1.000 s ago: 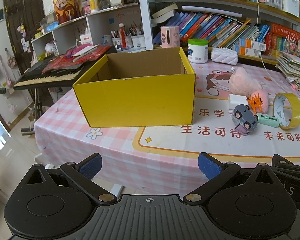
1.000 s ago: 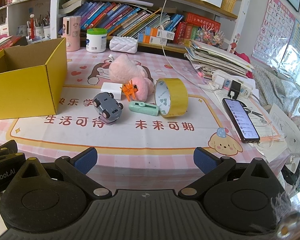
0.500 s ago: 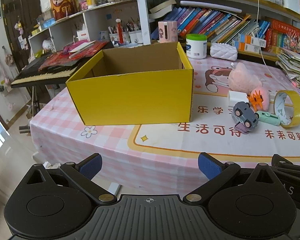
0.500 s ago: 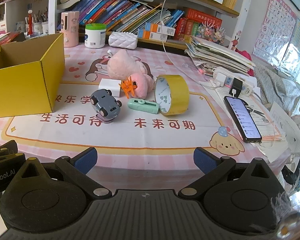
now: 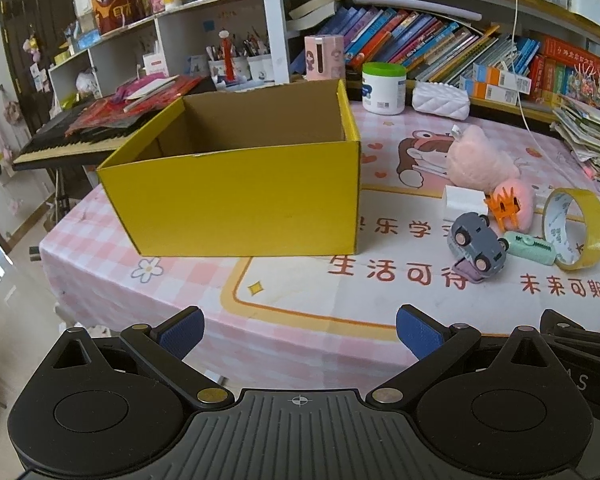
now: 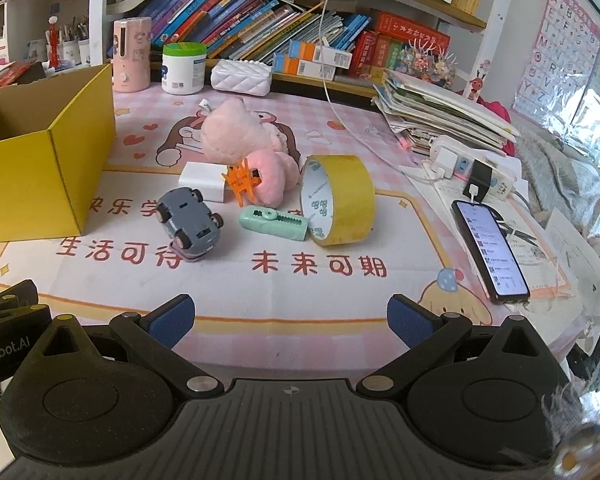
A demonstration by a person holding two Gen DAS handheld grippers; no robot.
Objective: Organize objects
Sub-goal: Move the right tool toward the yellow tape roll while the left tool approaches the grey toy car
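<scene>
Moved: both tools have come closer to the table (image 5: 100, 240); the things lie as before.
Yellow box (image 5: 236, 196): open-topped, landmark; floor hidden by its front wall.
Plush (image 6: 236, 136): right of box.
Tape roll (image 6: 340, 200): on edge, farthest right of box.
Toy car (image 6: 190, 222): tipped, nearest box.
Green clip (image 6: 274, 223): touching tape.
Left tool (image 5: 298, 330): wide, empty.
Right tool (image 6: 290, 318): wide, empty.

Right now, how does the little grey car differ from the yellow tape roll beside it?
The grey car is tipped over with wheels showing; the tape roll stands on edge. The car is solid and smaller; the roll is a larger hollow ring. Both lie loose on the table, outside the yellow box.
</scene>
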